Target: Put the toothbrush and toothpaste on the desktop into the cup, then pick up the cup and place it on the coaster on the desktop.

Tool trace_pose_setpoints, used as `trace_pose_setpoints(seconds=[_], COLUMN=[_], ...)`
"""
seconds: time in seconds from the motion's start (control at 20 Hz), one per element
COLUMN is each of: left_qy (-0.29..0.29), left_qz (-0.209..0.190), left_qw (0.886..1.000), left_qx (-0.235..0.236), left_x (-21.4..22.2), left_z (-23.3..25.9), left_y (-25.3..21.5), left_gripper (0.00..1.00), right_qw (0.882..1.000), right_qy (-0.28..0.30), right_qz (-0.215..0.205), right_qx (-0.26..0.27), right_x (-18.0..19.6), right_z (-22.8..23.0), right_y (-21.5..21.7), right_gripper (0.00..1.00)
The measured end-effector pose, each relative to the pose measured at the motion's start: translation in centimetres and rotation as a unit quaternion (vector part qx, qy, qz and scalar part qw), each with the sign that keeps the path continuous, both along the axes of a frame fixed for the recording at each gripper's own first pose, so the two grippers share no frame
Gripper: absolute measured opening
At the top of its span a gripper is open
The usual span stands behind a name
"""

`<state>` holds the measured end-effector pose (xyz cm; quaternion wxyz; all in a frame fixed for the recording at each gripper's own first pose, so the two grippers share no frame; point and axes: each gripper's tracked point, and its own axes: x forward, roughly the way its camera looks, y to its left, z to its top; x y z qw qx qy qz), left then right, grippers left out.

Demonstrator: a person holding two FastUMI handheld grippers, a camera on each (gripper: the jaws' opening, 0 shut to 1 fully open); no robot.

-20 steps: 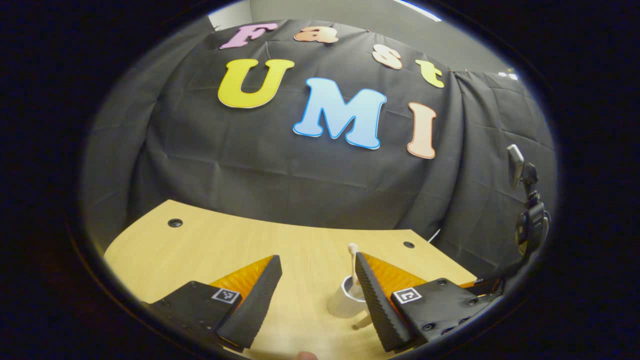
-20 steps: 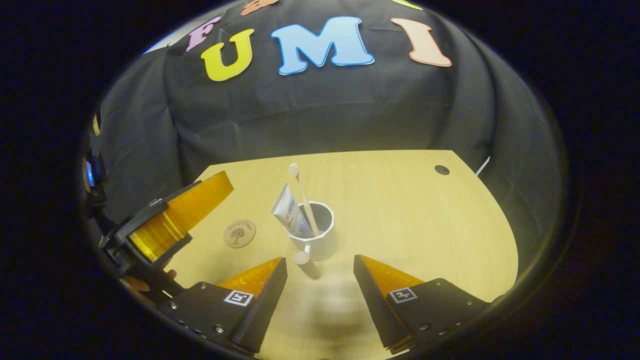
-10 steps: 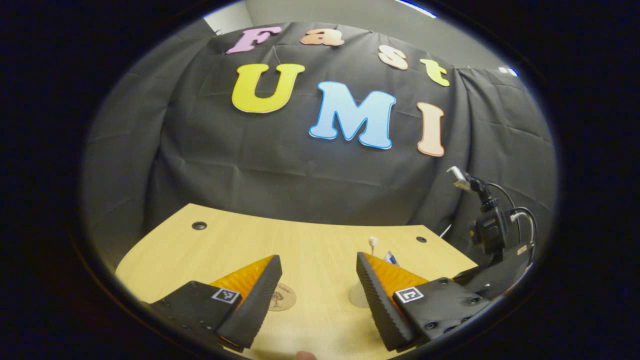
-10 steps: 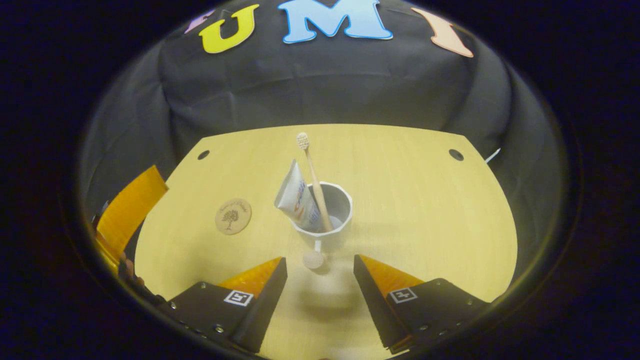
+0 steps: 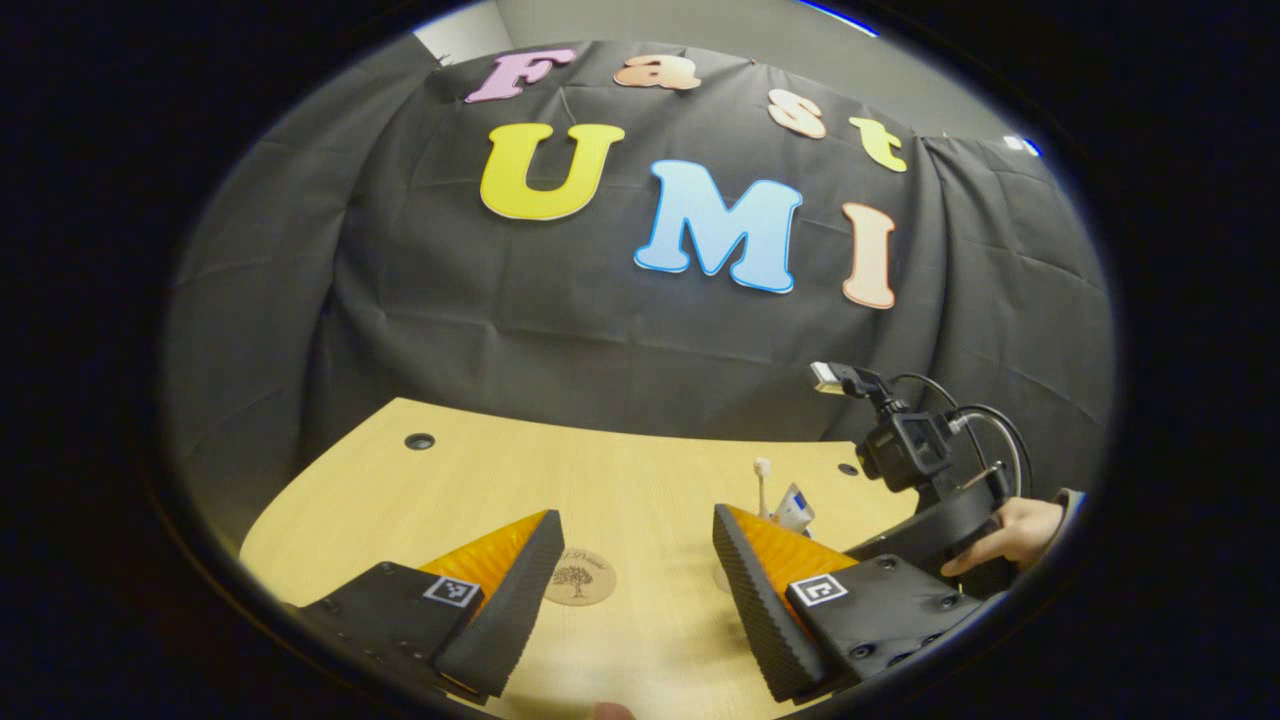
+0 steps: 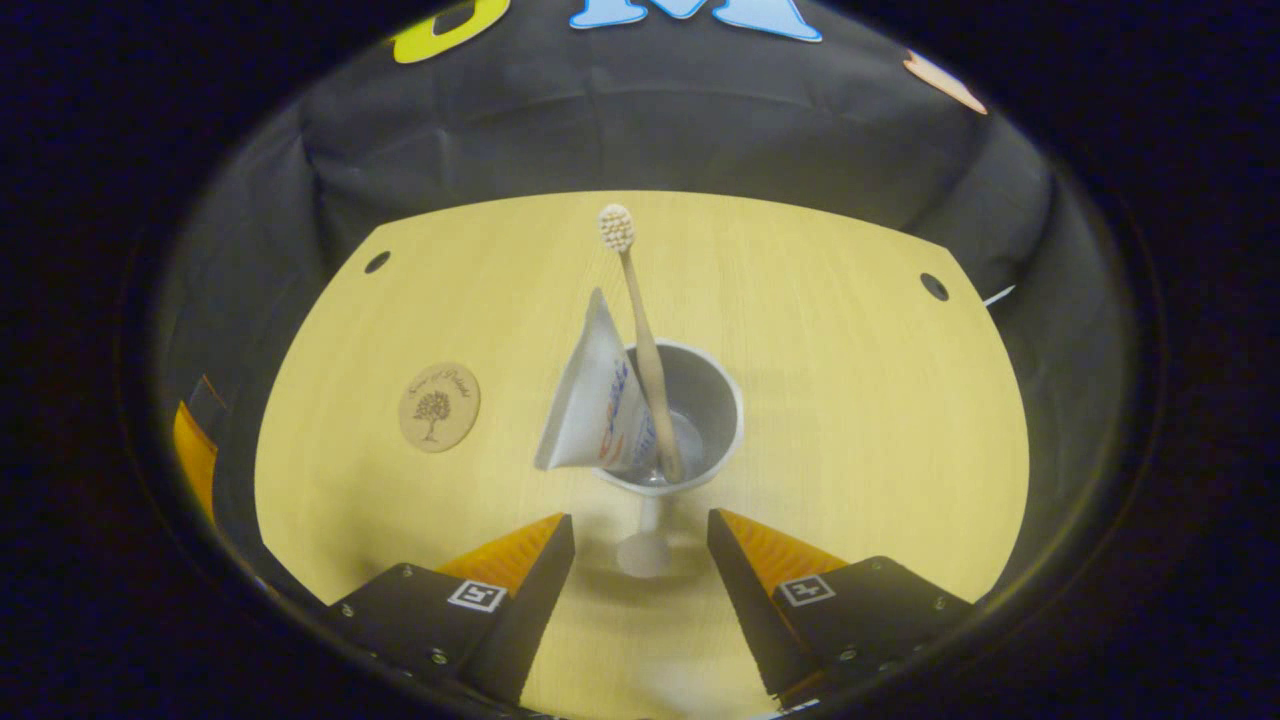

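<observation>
In the right gripper view a white cup (image 6: 700,400) stands on the wooden desktop (image 6: 860,420). A toothbrush (image 6: 640,330) and a toothpaste tube (image 6: 595,400) stand in it, leaning left. The cup's handle (image 6: 645,545) points toward my right gripper (image 6: 640,525), which is open with the handle between its fingertips. A round coaster (image 6: 438,406) lies left of the cup. My left gripper (image 5: 637,520) is open over the desktop, with the coaster (image 5: 578,578) just beyond its left finger. The toothbrush head (image 5: 762,468) and tube top (image 5: 795,508) rise behind its right finger.
A hand (image 5: 1005,535) holds the right gripper's body (image 5: 930,500) at the right of the left gripper view. The desktop has cable holes (image 6: 377,262) (image 6: 934,287) near its far corners. The left gripper's edge (image 6: 190,460) sits at the far left of the right gripper view.
My right gripper has come in closer and higher over the cup, so the handle now lies between its fingertips. My left gripper has drawn back to the left, away from the cup.
</observation>
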<state>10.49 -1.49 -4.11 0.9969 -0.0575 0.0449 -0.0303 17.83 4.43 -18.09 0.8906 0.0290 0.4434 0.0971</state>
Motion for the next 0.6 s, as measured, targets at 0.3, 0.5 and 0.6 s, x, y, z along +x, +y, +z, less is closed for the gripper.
trace_pose_setpoints(seconds=[0.3, 0.5, 0.6], left_qy=[0.02, 0.027, 0.028], left_qz=[0.022, 0.036, 0.041], left_qw=[0.999, 0.999, 0.998], left_qx=[-0.014, -0.023, -0.027], left_x=[-0.4, -0.7, -0.7], left_z=[-1.3, -1.7, -1.9], left_y=[2.4, 3.5, 4.0], left_gripper=[0.96, 1.0, 1.0], right_qw=[0.999, 0.997, 0.996], right_qy=[0.049, 0.081, 0.088], right_qz=[0.004, 0.007, 0.009], right_qx=[-0.017, -0.011, -0.015], right_x=[1.4, 2.0, 2.3], right_z=[-1.6, -2.8, -3.3], right_y=[0.4, 0.8, 0.8], right_gripper=[0.83, 0.84, 0.84])
